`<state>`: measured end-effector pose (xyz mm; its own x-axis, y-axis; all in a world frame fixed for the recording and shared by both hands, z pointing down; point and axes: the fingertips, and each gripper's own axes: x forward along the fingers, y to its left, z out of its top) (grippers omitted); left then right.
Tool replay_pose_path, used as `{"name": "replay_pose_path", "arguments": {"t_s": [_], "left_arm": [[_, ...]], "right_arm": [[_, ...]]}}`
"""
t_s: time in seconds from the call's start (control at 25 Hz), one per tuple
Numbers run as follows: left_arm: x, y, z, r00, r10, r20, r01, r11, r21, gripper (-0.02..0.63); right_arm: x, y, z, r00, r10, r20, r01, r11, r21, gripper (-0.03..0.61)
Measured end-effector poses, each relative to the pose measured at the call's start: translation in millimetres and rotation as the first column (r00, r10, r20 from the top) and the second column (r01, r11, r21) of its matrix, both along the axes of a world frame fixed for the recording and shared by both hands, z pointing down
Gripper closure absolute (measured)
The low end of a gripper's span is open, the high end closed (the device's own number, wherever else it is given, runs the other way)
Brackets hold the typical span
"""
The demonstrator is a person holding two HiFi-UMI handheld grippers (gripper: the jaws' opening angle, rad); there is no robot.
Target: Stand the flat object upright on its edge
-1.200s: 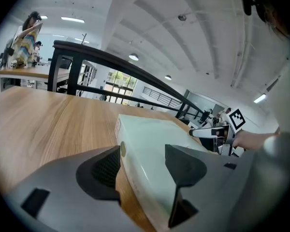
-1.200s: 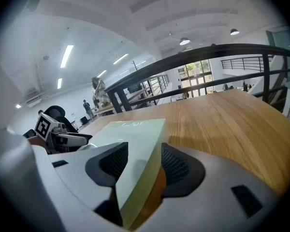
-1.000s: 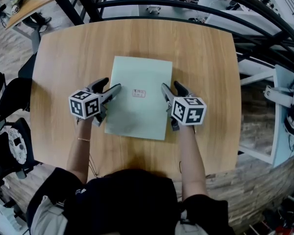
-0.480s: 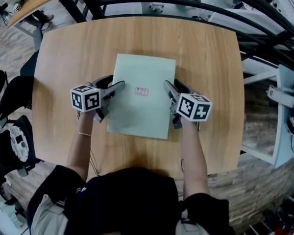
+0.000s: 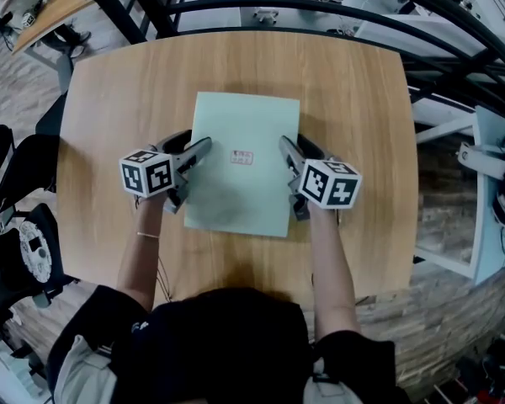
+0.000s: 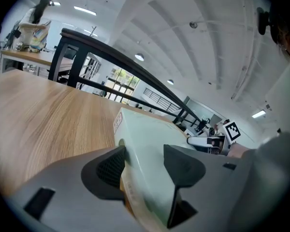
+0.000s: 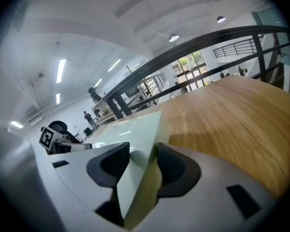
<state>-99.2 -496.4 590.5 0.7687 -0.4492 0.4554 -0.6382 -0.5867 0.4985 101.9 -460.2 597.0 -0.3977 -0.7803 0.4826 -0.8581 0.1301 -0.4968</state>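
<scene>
A flat pale green book with a small red label lies on the round wooden table. My left gripper sits at the book's left edge and my right gripper at its right edge. In the left gripper view the book passes between the jaws of the left gripper, which have just been closing; one pad touches it and the other still stands off it. In the right gripper view the right gripper has just closed, and both pads press on the book's edge.
A dark curved railing runs behind the table's far edge. A black chair stands to the left and white equipment to the right. Bare wood surrounds the book on all sides.
The right gripper has rolled slightly at the book's right edge. The book and the left gripper stay where they were.
</scene>
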Motion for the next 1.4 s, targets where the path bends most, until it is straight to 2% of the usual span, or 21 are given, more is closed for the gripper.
{"name": "replay_pose_path", "arguments": {"t_s": [0.16,0.4,1.4], "left_arm": [[2,2,-18,1.000,-0.004,0.000,0.004,0.999,0.044,0.356],[4,12,-42,1.000,-0.012,-0.008,0.013,0.996,0.092,0.362],[-10,73,-126,0.998,-0.044,-0.042,0.053,0.970,0.238,0.396]], "right_arm": [[2,1,-17,1.000,0.020,0.003,-0.020,0.999,0.035,0.393],[6,9,-47,0.999,0.024,-0.049,-0.019,0.995,0.097,0.394],[-2,68,-136,0.997,0.068,-0.039,-0.055,0.962,0.268,0.405]]}}
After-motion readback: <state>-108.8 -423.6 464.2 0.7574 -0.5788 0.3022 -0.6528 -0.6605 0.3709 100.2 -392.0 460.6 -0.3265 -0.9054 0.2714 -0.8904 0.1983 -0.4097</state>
